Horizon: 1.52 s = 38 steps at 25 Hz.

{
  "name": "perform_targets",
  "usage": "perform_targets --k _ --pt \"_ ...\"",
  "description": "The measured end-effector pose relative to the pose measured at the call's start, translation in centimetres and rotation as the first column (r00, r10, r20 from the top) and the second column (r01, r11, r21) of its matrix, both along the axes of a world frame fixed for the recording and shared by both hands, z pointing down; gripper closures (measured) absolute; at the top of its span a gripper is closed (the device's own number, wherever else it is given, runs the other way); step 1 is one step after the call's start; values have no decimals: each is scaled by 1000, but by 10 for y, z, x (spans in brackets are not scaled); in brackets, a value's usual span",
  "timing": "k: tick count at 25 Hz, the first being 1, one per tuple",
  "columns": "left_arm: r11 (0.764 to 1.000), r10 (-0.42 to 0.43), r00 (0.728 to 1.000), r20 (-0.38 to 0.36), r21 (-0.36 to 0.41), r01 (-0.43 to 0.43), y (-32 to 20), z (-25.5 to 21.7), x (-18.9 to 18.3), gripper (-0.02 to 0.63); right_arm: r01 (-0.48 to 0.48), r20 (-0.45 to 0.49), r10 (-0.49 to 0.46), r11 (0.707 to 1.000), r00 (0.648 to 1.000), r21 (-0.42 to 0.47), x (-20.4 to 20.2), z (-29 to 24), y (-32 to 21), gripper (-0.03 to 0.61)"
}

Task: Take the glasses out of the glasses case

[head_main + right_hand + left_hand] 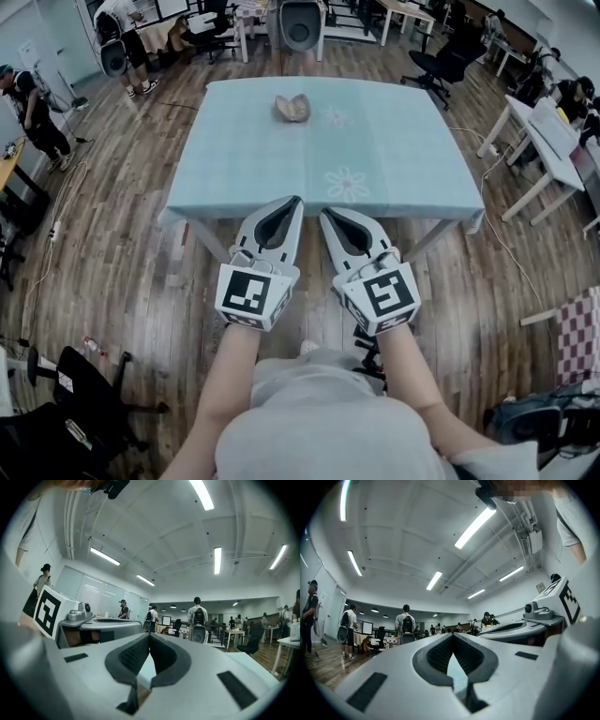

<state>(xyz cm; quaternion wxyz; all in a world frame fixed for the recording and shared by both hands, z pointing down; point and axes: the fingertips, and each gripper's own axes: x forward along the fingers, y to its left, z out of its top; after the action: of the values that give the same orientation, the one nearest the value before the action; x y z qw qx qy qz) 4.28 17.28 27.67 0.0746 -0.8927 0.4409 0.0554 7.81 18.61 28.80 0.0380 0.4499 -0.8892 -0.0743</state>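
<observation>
Meeting tip to tip, the jaws of the left gripper (297, 202) are closed with nothing between their ribbed pads, and the left gripper view (452, 635) shows only a sliver of pale cloth through the gap behind the tips. The right gripper (324, 215) is the same, its jaws pressed together and empty, as the right gripper view (149, 635) confirms. The two grippers sit side by side, close but apart, angled slightly toward each other. Just ahead of the tips, in the head view, runs the near edge of the table (412, 202), which is covered in a light blue cloth whose hem hangs over that edge. A flower print (347, 184) lies just beyond the right tips. Well ahead of both grippers, toward the far edge and a little left of centre, rests the glasses case (292, 108), a small beige shape; whether glasses lie in it is too small to tell. Wood floor (122, 216) runs along both sides of the table. White desks (548, 141) stand off to the right, and an office chair (441, 64) stands beyond the far right corner.
</observation>
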Motion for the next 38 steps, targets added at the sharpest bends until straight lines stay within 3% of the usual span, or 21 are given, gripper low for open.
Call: perform_targets --k 13,27,38 --pt "999 -51 999 0 -13 51 -36 8 14 606 63 -5 -63 998 998 -8 9 9 -35 571" --pt "999 -45 999 10 -24 45 -81 12 9 606 30 17 -30 999 999 -17 14 12 -80 572" --pt "998 -67 997 49 -18 68 -156 17 -12 606 -13 13 13 1000 1000 -21 12 13 -147 571"
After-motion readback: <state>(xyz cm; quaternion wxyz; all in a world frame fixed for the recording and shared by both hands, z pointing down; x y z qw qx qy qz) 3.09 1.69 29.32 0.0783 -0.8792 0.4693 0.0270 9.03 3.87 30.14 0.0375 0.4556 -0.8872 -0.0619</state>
